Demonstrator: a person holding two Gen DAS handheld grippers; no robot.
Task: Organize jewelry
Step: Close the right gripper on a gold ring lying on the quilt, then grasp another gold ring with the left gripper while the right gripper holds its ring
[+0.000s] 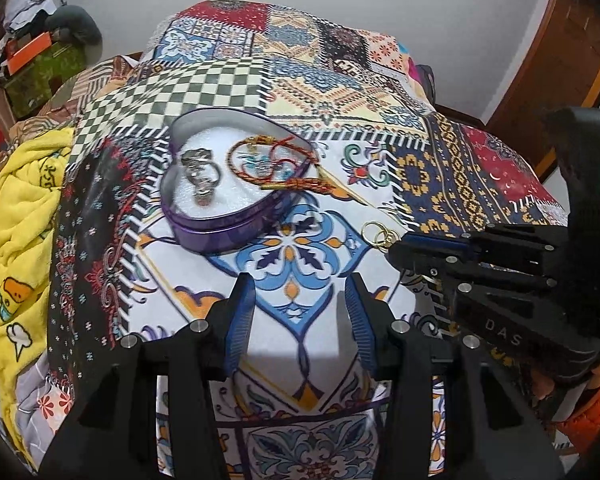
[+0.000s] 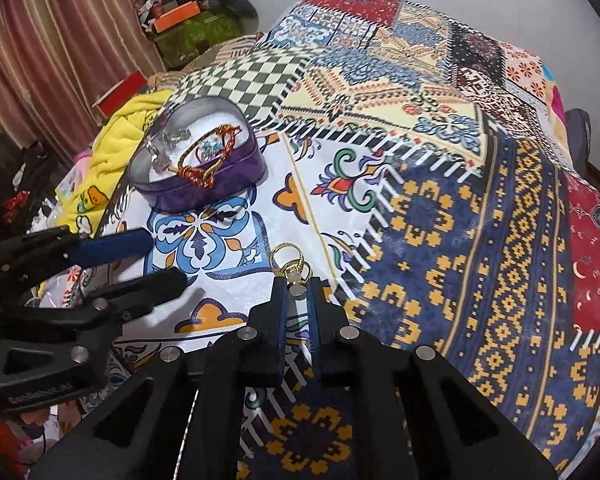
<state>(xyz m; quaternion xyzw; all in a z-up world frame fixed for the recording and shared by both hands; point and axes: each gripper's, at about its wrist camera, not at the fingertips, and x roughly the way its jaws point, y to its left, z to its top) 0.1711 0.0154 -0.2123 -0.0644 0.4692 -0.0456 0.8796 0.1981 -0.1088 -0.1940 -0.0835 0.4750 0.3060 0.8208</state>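
Left wrist view: the left gripper [image 1: 300,296] hangs over the patchwork bedspread [image 1: 440,172], its blue ribbed fingers [image 1: 240,312] moderately apart with only printed cloth between them. Beyond the fingertips stands a purple heart-shaped tin [image 1: 220,224], metal-walled and lined with white foam, toward the bed's left edge. On the foam lie silver rings [image 1: 200,176] and a braided red-and-gold bracelet [image 1: 272,160], whose tassel drapes over the tin's near rim. Off to the right, the right gripper [image 1: 398,246] reaches in from the side, its tips meeting a cluster of thin gold rings [image 1: 376,234] on the bedspread.

Right wrist view: the right gripper [image 2: 296,286] has its fingers [image 2: 278,312] drawn narrow, clamped on the base of the gold rings [image 2: 290,264]; the shiny loops stick out just past the tips, over the white floral patch. The tin [image 2: 204,192] sits well beyond, up and left, with the bracelet [image 2: 204,160] and silver rings [image 2: 168,144] inside. The left gripper [image 2: 160,256] enters from the left edge, fingers apart, holding nothing. A yellow fleece blanket [image 2: 116,140] bunches beside the bedspread's left edge.
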